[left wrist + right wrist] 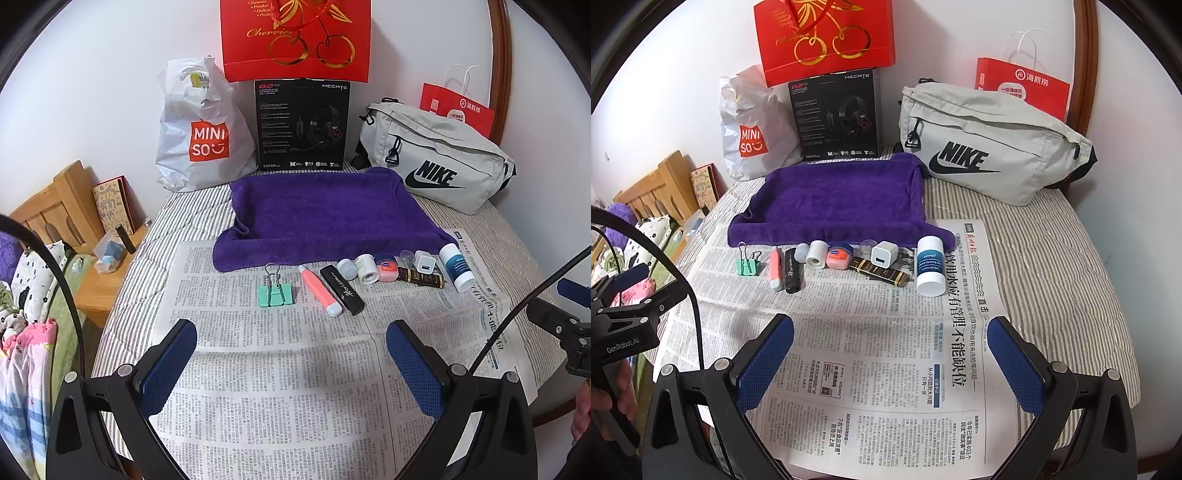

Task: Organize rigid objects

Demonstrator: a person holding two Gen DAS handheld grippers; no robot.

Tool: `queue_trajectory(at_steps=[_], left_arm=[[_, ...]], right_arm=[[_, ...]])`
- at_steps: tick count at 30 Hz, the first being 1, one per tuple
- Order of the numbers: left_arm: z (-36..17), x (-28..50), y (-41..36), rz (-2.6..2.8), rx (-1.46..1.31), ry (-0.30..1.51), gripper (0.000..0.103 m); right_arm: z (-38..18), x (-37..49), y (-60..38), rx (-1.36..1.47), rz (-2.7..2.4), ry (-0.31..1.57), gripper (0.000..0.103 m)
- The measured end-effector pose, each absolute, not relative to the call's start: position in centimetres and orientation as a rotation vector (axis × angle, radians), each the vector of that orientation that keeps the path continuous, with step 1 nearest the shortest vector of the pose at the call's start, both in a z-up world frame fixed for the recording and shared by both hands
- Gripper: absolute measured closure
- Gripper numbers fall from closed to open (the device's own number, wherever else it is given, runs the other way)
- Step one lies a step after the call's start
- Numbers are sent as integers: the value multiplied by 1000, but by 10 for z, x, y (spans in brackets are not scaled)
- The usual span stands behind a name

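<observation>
A row of small items lies on newspaper [280, 369] in front of a purple towel [325, 214]: a mint binder clip [275, 293], a pink highlighter [321, 291], a black stick [341, 290], small white jars [367, 269], a pink tin [386, 267], a white charger [424, 263], a dark gold-printed tube [423, 277] and a white-and-blue bottle [456, 266]. My left gripper [291, 350] is open, well short of the row. My right gripper [890, 349] is open too, nearer than the bottle [930, 271], charger [882, 254] and clip [748, 264].
Against the wall stand a Miniso bag [201, 129], a black headset box [301, 125], a red gift bag [295, 37], a grey Nike pouch [436, 162] and a red paper bag [458, 107]. A wooden bedside stand [92, 266] lies left. The other handheld gripper [624, 321] shows at left.
</observation>
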State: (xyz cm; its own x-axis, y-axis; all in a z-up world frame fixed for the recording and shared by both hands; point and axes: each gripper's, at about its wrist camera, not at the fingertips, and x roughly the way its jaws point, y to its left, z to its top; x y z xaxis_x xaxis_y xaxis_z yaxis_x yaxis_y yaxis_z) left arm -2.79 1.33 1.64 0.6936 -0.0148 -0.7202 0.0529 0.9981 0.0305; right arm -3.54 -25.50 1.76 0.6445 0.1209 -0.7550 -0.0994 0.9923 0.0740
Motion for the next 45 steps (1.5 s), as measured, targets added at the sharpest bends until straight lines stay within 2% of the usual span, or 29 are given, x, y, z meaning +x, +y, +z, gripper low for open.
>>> queue_trajectory(at_steps=[20, 42, 45], left_arm=[[12, -21, 13, -7, 77, 813, 0], [-82, 76, 40, 50, -12, 972, 1], [-91, 87, 40, 61, -32, 975, 4]], right_arm=[[16, -33, -255, 9, 127, 866, 0], [-49, 11, -264, -9, 118, 973, 0], [-55, 15, -271, 6, 119, 982, 0]])
